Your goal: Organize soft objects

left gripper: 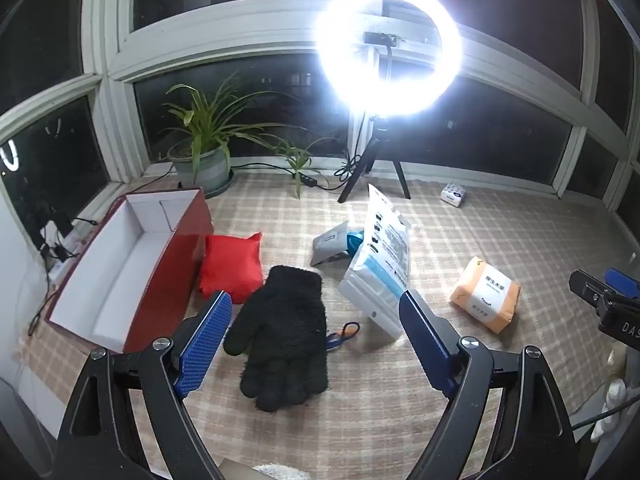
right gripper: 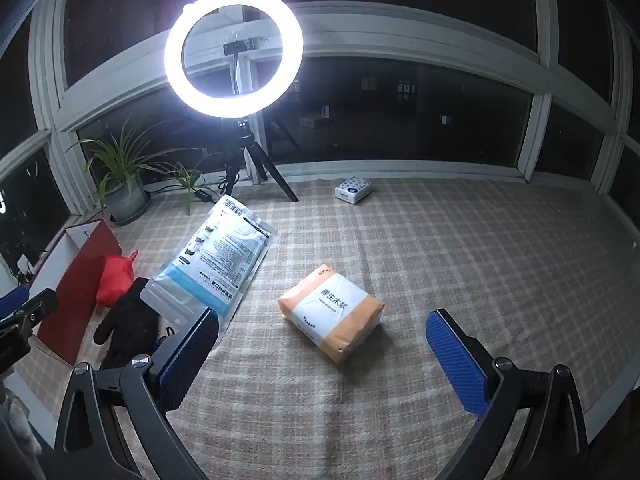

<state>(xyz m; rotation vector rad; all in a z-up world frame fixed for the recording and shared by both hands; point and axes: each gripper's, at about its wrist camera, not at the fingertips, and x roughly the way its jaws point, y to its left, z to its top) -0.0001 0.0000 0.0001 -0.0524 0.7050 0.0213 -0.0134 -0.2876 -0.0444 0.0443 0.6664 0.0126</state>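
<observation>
The left gripper (left gripper: 316, 344) was found with its jaws spread wide and nothing held; the black glove (left gripper: 282, 332) lay flat on the checked cloth (left gripper: 400, 400) between and just beyond the fingers, untouched by the pads. The right gripper (right gripper: 322, 354) was likewise wide open and empty, with the orange tissue pack (right gripper: 332, 314) lying on the cloth just ahead, apart from both fingers.

Beside the glove, a red pouch (left gripper: 232, 268) was seen resting against the side of the red box (left gripper: 168, 280). The box stood open, and the white interior that could be seen held nothing. A large clear plastic packet (left gripper: 380, 264) lay near the glove, with a small grey packet (left gripper: 330, 242) and a teal item behind it. Scissors with orange handles (left gripper: 340, 334) were noted touching the glove's edge.

The box interior, the grey packet and the scissors were shown clearly only in the left wrist view; in the right wrist view the box was seen from outside only. A small tissue box (right gripper: 353, 191), a ring light (right gripper: 234, 52) and a potted plant (left gripper: 204, 152) stood at the far edge by the window.
</observation>
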